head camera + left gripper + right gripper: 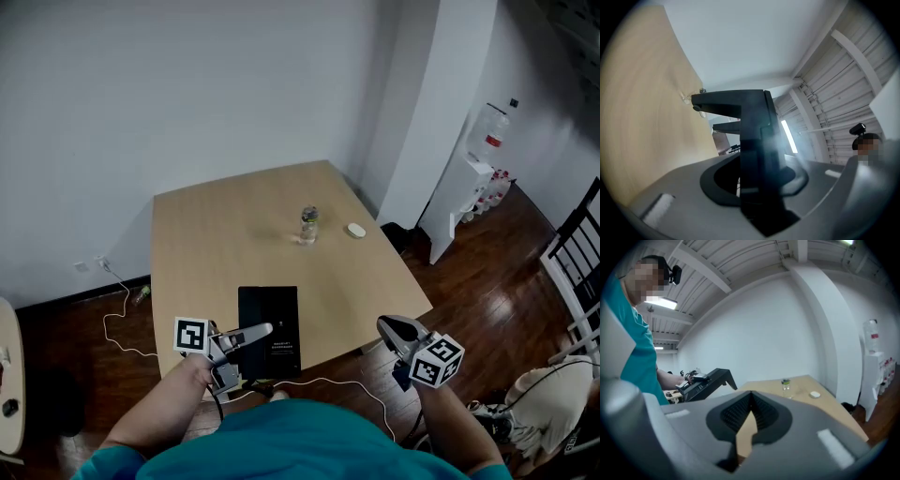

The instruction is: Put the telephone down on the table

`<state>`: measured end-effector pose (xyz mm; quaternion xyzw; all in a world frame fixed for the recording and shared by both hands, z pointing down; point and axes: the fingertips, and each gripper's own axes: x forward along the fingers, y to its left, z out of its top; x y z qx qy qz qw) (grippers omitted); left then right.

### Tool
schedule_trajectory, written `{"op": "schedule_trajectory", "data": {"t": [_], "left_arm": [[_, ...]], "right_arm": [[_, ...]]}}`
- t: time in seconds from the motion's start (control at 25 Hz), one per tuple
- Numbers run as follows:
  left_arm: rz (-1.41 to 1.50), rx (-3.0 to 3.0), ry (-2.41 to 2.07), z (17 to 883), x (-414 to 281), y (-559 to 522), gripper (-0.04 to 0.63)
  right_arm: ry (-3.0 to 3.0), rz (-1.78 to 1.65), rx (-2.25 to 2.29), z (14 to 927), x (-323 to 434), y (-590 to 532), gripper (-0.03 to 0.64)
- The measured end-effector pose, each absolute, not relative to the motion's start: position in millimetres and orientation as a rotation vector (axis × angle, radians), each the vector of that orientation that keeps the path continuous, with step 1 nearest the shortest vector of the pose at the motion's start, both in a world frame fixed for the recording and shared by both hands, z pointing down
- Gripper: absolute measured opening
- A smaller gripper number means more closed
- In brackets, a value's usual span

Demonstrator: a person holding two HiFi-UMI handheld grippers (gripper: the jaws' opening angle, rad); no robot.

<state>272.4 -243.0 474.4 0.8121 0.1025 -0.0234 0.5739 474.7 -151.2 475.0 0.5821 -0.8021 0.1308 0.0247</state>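
Note:
The telephone (272,323) is a flat black slab that hangs over the near edge of the light wooden table (216,234). My left gripper (255,334) is shut on its left edge. In the left gripper view the black telephone (754,140) stands upright between the jaws, with the table (642,117) to the left. My right gripper (394,328) floats off the table's near right corner and holds nothing. In the right gripper view its pads (749,397) meet, and the telephone (708,380) shows at the left, held in the left gripper.
A small clear bottle (308,225) and a small white round thing (355,230) stand on the far half of the table. A white water dispenser (478,178) is by the right wall and a black chair (577,253) at far right. White cables (117,314) lie on the dark wood floor.

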Motion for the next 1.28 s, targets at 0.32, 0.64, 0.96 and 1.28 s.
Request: {"op": "schedule_trajectory", "data": {"t": [0.32,0.64,0.96,1.28], "left_arm": [[-0.018,1.873,0.299,497,335,-300,0.172],[0.039,1.835,0.308,519,409,-327,0.172],[0.006,1.836,0.200,549,500,-327,0.172],[-0.026,1.826,-0.018,615,578,-346,0.170]], "right_arm": [[-2.385,0.420,1.921,479,538,-193,0.002],[-2.329,0.460,1.978,492,606,-215,0.002],[-2.379,0.520,1.963,517,692,-219,0.002],[-2.436,0.637,1.873,553,750,-218,0.002]]}}
